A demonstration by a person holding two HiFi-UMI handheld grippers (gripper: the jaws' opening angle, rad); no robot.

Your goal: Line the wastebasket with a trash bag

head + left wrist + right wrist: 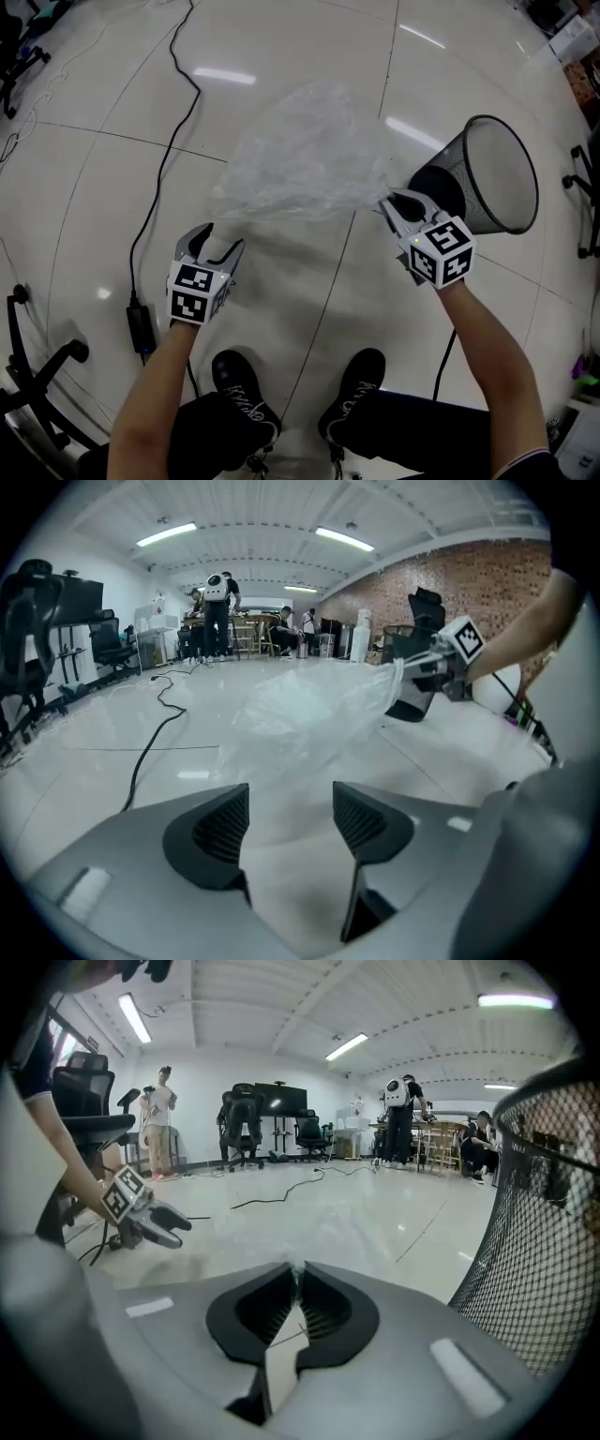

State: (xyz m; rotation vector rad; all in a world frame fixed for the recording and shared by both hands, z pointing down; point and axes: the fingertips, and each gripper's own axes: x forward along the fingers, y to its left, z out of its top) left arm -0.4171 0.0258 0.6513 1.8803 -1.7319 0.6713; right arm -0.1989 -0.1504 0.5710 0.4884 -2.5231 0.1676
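Observation:
A clear plastic trash bag (300, 159) hangs spread out in front of me and narrows to a point at my right gripper (388, 201), which is shut on that corner. In the right gripper view the jaws meet (297, 1274) with a sliver of film at their tips. The black mesh wastebasket (492, 173) stands tilted just right of that gripper, its mesh wall (553, 1232) close by. My left gripper (218, 244) is open below the bag's left edge and holds nothing. The bag (309, 710) floats beyond its spread fingers (216, 827).
A black cable (164, 159) runs down the white floor to a power adapter (141, 330) at the left. An office chair base (42, 370) sits at the lower left. The person's shoes (246, 386) are at the bottom. People and desks (217, 607) stand far off.

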